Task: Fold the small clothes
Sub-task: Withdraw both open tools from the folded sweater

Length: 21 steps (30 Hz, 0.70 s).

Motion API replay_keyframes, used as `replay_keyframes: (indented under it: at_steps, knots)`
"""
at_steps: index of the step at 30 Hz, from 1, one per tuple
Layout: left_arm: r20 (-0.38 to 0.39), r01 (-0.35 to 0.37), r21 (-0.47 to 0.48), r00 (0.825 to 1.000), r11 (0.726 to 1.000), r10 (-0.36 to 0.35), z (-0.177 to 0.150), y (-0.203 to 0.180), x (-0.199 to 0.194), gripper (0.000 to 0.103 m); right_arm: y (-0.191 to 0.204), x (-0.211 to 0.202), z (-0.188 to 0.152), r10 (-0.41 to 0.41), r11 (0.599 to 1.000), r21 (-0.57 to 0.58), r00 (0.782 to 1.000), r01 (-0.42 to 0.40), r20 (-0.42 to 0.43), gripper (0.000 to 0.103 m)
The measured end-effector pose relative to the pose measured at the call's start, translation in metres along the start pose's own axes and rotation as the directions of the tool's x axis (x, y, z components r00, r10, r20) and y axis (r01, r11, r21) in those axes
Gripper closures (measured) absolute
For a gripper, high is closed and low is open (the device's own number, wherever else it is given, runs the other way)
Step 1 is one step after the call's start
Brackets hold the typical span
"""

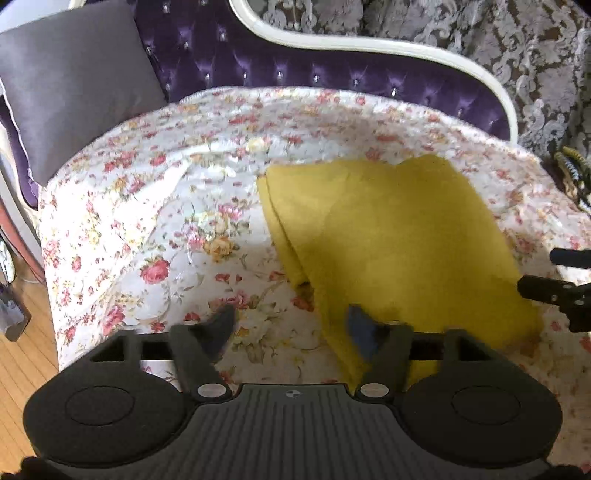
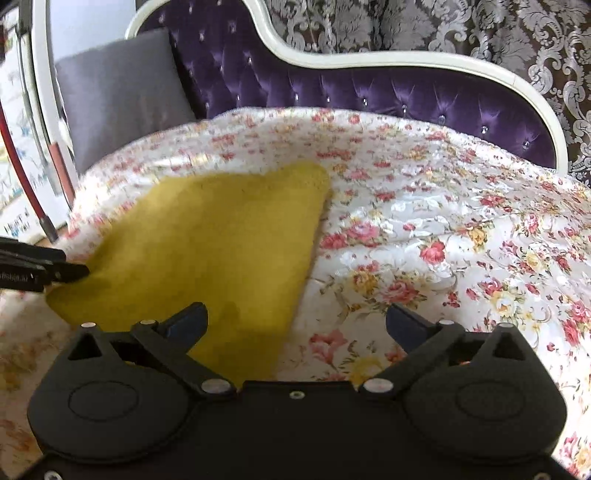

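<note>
A yellow cloth (image 1: 399,243) lies folded flat on the floral bedspread (image 1: 147,221). In the left wrist view it fills the right half, with a folded edge on its left side. My left gripper (image 1: 291,328) is open and empty, its right finger over the cloth's near left edge. In the right wrist view the yellow cloth (image 2: 207,251) lies at the left. My right gripper (image 2: 295,325) is open and empty, its left finger over the cloth's near right edge. Each gripper shows at the side of the other's view, the right one (image 1: 554,291) and the left one (image 2: 37,269).
The bedspread (image 2: 443,229) covers a purple tufted sofa (image 1: 295,70) with a white frame. A grey cushion (image 1: 70,81) leans at the back left. Wooden floor (image 1: 18,362) shows at the left. A patterned curtain (image 2: 443,26) hangs behind.
</note>
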<state>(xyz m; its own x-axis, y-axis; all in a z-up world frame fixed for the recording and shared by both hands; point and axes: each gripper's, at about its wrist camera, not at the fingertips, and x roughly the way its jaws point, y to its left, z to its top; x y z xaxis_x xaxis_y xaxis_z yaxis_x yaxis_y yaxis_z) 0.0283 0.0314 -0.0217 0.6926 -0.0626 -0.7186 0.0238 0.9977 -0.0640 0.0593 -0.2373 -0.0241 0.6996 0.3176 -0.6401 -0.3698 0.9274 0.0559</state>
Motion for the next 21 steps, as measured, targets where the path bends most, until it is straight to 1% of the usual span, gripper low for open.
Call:
replay_keyframes:
  at_steps: [1, 2, 5, 8, 10, 12, 14, 16, 17, 19, 20, 21]
  knots:
    - [0.013, 0.001, -0.003, 1.000, 1.000, -0.001, -0.001, -0.002, -0.006, 0.014, 0.001, -0.003, 0.001, 0.003, 1.000, 0.005, 1.000, -0.003, 0.003, 0.001]
    - [0.024, -0.002, -0.007, 1.000, 1.000, 0.002, -0.001, -0.003, -0.011, 0.011, 0.003, -0.006, 0.002, 0.004, 1.000, 0.010, 1.000, -0.004, 0.004, 0.001]
    - [0.054, -0.009, -0.034, 0.998, 0.999, 0.011, -0.003, -0.008, -0.027, 0.011, 0.004, -0.017, 0.005, 0.036, 0.998, 0.051, 0.999, -0.037, 0.020, 0.001]
    - [0.061, 0.019, -0.071, 0.998, 0.997, -0.015, -0.002, -0.012, -0.040, 0.011, 0.003, -0.029, 0.008, 0.088, 0.990, 0.110, 0.995, -0.092, 0.036, 0.001]
    - [0.071, 0.025, -0.074, 0.997, 0.997, -0.019, 0.000, -0.018, -0.051, 0.011, 0.007, -0.038, 0.011, 0.089, 0.989, 0.113, 0.995, -0.094, 0.043, 0.001]
    - [0.073, -0.011, -0.050, 0.997, 0.999, 0.015, 0.003, -0.028, -0.061, 0.011, 0.017, -0.050, 0.014, 0.073, 0.994, 0.080, 0.996, -0.078, 0.059, 0.001]
    - [0.081, -0.075, -0.005, 0.994, 0.997, 0.075, 0.007, -0.041, -0.074, 0.012, 0.025, -0.062, 0.016, 0.039, 0.997, 0.067, 0.996, -0.044, 0.076, 0.001]
    - [0.128, -0.144, 0.035, 0.982, 0.989, 0.138, 0.010, -0.052, -0.089, 0.012, 0.034, -0.075, 0.017, -0.034, 0.997, 0.067, 0.995, 0.028, 0.091, 0.001]
    - [0.157, -0.175, 0.045, 0.974, 0.984, 0.166, 0.010, -0.057, -0.096, 0.011, 0.037, -0.081, 0.017, -0.081, 0.995, 0.065, 0.992, 0.075, 0.100, 0.001]
    - [0.202, -0.226, 0.048, 0.956, 0.973, 0.213, 0.011, -0.065, -0.109, 0.011, 0.045, -0.092, 0.016, -0.195, 0.980, 0.058, 0.973, 0.189, 0.127, 0.001]
    - [0.207, -0.234, 0.043, 0.953, 0.971, 0.220, 0.012, -0.067, -0.112, 0.011, 0.049, -0.098, 0.016, -0.238, 0.971, 0.052, 0.961, 0.232, 0.143, 0.001]
    - [0.203, -0.224, 0.040, 0.956, 0.974, 0.212, 0.013, -0.069, -0.115, 0.011, 0.050, -0.101, 0.016, -0.250, 0.968, 0.049, 0.956, 0.245, 0.152, 0.001]
